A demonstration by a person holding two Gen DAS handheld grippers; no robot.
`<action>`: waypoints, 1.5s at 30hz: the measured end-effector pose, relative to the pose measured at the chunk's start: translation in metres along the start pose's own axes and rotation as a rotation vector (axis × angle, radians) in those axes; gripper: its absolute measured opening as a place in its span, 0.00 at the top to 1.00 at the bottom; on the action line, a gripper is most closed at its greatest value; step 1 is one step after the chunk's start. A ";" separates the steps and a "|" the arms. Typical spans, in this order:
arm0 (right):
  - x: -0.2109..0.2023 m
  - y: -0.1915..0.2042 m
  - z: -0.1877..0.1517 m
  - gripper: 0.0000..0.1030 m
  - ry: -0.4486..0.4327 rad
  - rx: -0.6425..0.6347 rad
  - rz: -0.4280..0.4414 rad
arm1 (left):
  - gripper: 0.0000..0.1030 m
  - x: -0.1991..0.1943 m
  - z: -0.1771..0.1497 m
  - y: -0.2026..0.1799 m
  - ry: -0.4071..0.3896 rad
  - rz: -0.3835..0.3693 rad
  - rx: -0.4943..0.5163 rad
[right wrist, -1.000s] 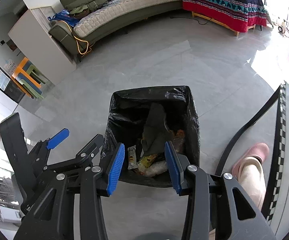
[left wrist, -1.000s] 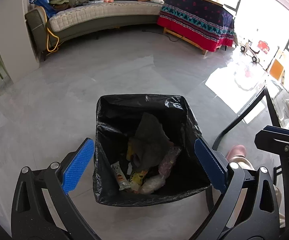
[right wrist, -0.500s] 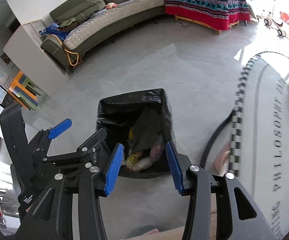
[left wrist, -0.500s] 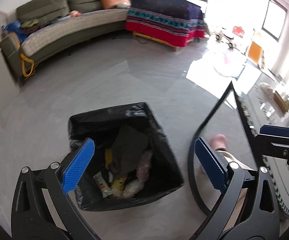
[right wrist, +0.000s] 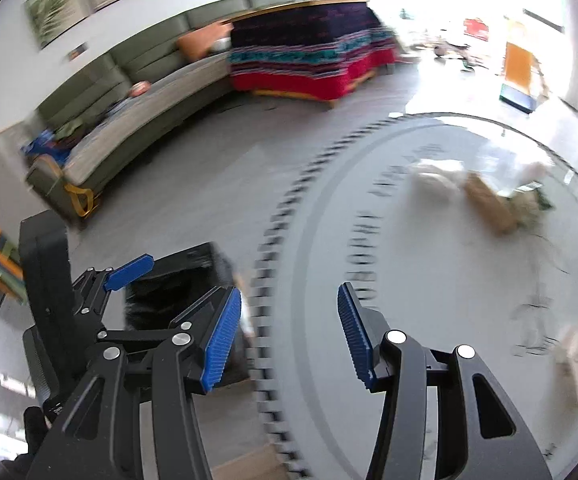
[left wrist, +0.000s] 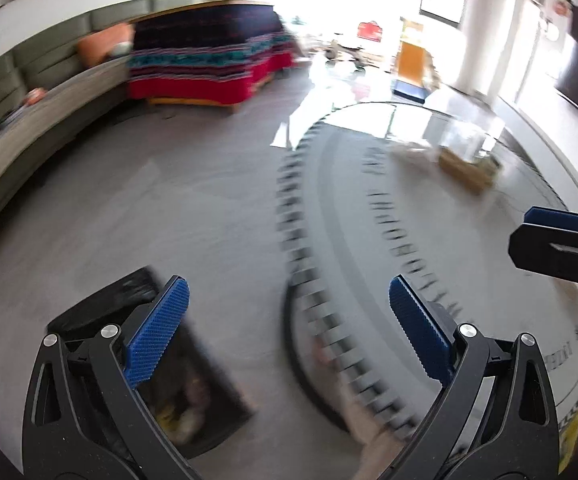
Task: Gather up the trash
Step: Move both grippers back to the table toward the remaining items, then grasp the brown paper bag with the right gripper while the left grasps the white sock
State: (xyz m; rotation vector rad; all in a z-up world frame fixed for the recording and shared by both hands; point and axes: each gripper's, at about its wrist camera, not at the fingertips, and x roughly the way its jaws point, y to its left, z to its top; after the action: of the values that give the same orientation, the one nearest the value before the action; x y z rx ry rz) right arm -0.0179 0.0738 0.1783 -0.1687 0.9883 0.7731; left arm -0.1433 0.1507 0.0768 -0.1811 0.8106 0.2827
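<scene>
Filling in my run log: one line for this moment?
left claw open, empty | right claw opening, empty | trash bin lower left | brown scraps on round table

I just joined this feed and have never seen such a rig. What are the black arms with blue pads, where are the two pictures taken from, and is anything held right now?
They are two hand-held grippers that a person carries, one in each hand; each has a fisheye camera looking forward along its fingers. One picture comes from the left gripper, the other from the right gripper. Both are empty: the left stands wide open, and the right's jaws are opening with nothing between them. Down to the left sits the black trash bin on the floor. Ahead is a round table with blurred litter on it: a brown box and something white beside it. Everything is smeared by motion.
</scene>
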 end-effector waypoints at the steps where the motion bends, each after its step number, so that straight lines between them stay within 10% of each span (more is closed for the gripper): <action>1: -0.001 -0.019 0.002 0.50 -0.002 0.030 -0.013 | 0.06 0.008 0.008 -0.017 0.003 -0.019 0.025; 17: 0.059 -0.187 0.042 0.50 0.061 0.160 -0.148 | 0.06 0.103 0.077 -0.134 0.062 -0.104 0.249; 34: 0.140 -0.211 0.091 0.57 0.108 -0.111 -0.268 | 0.06 0.159 0.104 -0.132 0.146 -0.211 0.212; 45: 0.139 -0.221 0.083 0.64 0.104 -0.005 -0.178 | 0.06 0.178 0.119 -0.137 0.150 -0.199 0.210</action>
State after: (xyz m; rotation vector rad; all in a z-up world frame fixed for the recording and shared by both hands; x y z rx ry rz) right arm 0.2275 0.0218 0.0679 -0.2994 1.0542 0.6088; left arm 0.0980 0.0844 0.0338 -0.0848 0.9576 -0.0042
